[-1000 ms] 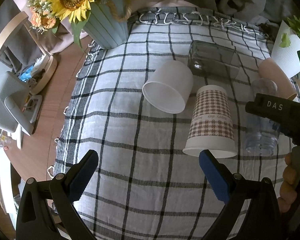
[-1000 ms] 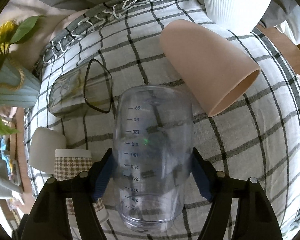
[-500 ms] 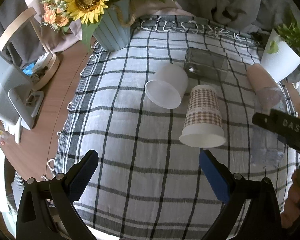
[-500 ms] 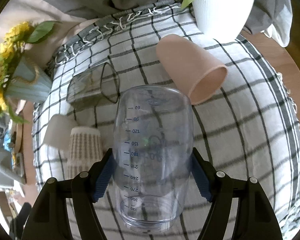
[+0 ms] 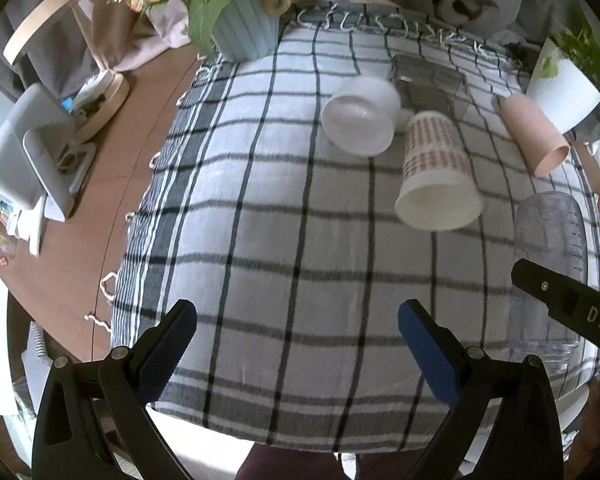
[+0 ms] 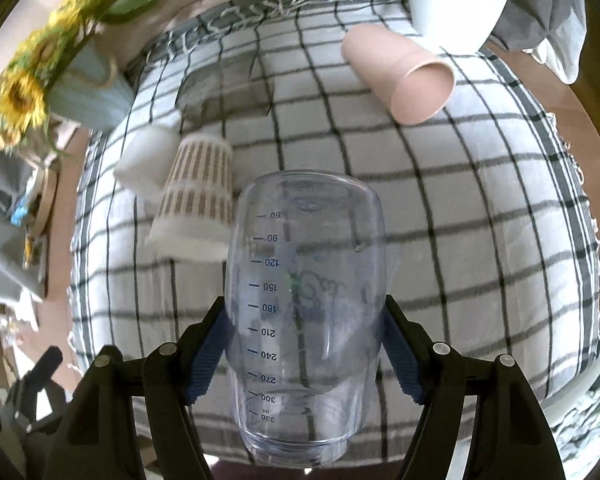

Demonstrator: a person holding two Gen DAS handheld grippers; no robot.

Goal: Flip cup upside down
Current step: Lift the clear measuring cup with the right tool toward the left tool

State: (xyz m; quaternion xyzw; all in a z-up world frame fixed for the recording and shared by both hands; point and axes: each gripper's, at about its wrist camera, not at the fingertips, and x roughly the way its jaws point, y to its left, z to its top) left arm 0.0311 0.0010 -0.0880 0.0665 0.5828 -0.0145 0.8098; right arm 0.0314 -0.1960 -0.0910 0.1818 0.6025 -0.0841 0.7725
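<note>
My right gripper (image 6: pixel 306 356) is shut on a clear measuring cup (image 6: pixel 304 300) with printed volume marks. The cup is upside down, its closed base far from me and its open rim near me, held above the checked cloth (image 6: pixel 480 240). It also shows at the right of the left wrist view (image 5: pixel 550 264), behind the right gripper's black body (image 5: pixel 568 308). My left gripper (image 5: pixel 296 344) is open and empty over the cloth's near edge, well left of the cup.
A houndstooth paper cup (image 5: pixel 434 172), a white cup (image 5: pixel 360 116), a dark glass tumbler (image 5: pixel 428 84) and a pink cup (image 5: pixel 534 132) lie on the cloth. A sunflower vase (image 5: pixel 244 20) and a white plant pot (image 5: pixel 560 88) stand at the back corners.
Both grippers have pulled back toward the cloth's near edge and risen. The clear cup stays gripped in the right gripper. The left gripper stays open.
</note>
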